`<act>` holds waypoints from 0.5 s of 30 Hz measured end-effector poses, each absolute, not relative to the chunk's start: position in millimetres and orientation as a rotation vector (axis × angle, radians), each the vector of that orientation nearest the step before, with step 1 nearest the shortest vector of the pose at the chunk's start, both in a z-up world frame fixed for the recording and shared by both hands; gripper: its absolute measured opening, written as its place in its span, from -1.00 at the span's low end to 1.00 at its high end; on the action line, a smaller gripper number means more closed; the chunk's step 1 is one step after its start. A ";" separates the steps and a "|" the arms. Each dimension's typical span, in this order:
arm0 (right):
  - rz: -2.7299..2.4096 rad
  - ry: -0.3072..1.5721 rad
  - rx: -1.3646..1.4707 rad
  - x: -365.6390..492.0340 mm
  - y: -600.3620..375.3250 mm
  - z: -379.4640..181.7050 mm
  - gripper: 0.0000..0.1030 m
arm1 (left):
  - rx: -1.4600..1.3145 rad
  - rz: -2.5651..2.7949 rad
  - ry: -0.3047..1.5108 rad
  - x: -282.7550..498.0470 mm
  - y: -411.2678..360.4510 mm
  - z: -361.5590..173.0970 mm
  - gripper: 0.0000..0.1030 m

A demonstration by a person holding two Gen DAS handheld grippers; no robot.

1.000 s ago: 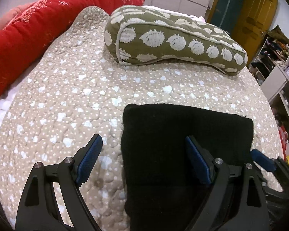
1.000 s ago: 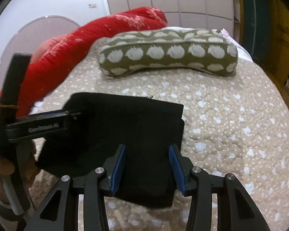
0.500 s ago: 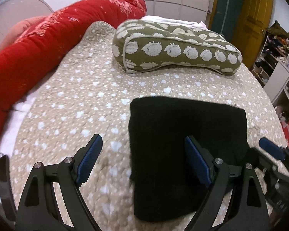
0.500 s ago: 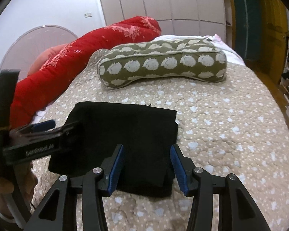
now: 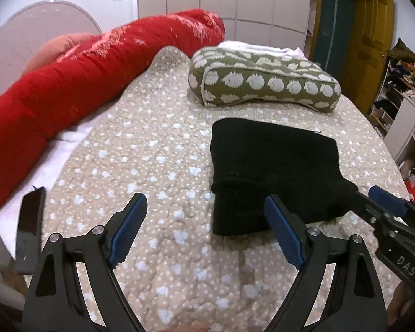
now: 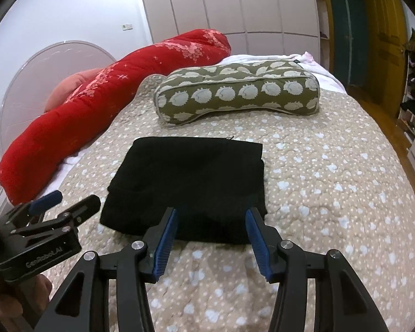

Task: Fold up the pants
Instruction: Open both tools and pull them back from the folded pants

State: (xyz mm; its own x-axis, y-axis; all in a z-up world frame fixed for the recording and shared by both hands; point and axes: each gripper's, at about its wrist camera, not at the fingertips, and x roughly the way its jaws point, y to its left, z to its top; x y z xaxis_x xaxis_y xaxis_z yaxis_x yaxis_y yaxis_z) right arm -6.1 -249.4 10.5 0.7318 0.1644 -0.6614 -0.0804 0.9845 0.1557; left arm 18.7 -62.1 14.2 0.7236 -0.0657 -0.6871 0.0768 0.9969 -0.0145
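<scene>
The black pants (image 5: 274,166) lie folded into a compact rectangle on the beige spotted quilt (image 5: 141,149). They also show in the right wrist view (image 6: 196,182). My left gripper (image 5: 204,221) is open and empty, just short of the pants' near left corner. My right gripper (image 6: 211,229) is open and empty, just short of the pants' near edge. The right gripper also shows in the left wrist view (image 5: 384,204), and the left gripper in the right wrist view (image 6: 58,204).
A green hedgehog-print pillow (image 6: 235,94) lies beyond the pants. A long red bolster (image 5: 77,83) runs along the left side of the bed. Shelves (image 5: 401,99) and a yellow door (image 5: 370,38) stand to the right.
Both grippers have drawn back and up from the folded pants. The pants now lie farther ahead of the fingers instead of between them.
</scene>
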 end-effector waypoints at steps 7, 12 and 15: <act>0.138 0.725 0.112 -22.1 -242.8 14.0 -0.04 | 0.042 -0.073 0.720 0.4 -62.6 24.0 0.70; 0.135 0.720 0.108 -27.0 -241.8 15.4 -0.04 | 0.042 -0.071 0.722 -4.4 -62.2 24.3 0.70; 0.135 0.723 0.107 -28.6 -241.9 15.2 -0.04 | 0.047 -0.073 0.720 -8.5 -64.4 24.2 0.70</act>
